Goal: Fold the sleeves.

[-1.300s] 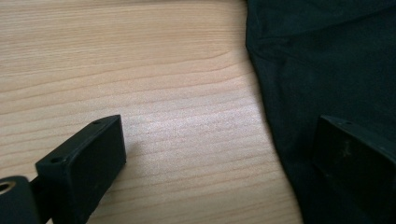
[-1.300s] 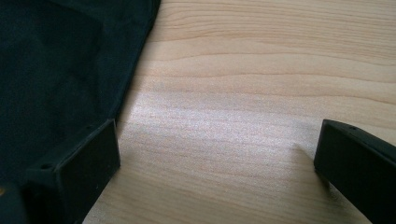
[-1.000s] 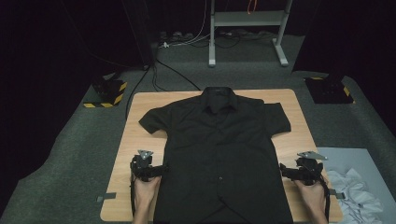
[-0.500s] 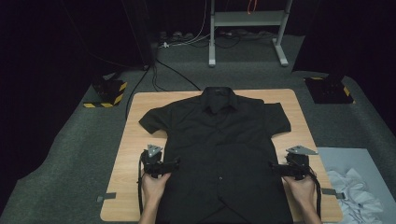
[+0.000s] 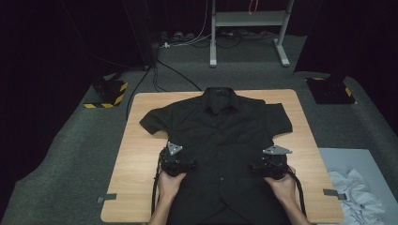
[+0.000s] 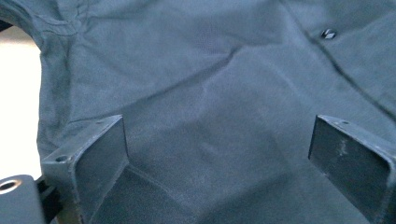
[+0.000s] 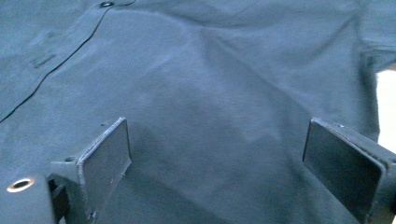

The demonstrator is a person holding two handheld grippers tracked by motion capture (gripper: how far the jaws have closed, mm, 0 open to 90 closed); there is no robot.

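A black short-sleeved button shirt [image 5: 218, 136] lies flat and face up on the wooden table [image 5: 141, 154], collar at the far side. My left gripper [image 5: 180, 161] rests over the shirt's left body panel, jaws wide apart, dark fabric [image 6: 215, 121] between them. My right gripper [image 5: 267, 165] hovers over the right panel, also open, with plain cloth [image 7: 219, 121] in its gap. A shirt button [image 6: 328, 33] shows ahead of the left gripper, and the button placket [image 7: 56, 51] runs at the upper left in the right gripper view.
A white crumpled cloth [image 5: 356, 199] lies on a grey sheet right of the table. Two black blocks with yellow stripes [image 5: 107, 91] [image 5: 331, 89] sit on the floor at the far corners. A metal stand [image 5: 246, 28] and cables lie beyond the table.
Both grippers moved inward and forward from the table's side edges onto the shirt body. The shirt itself has not shifted.
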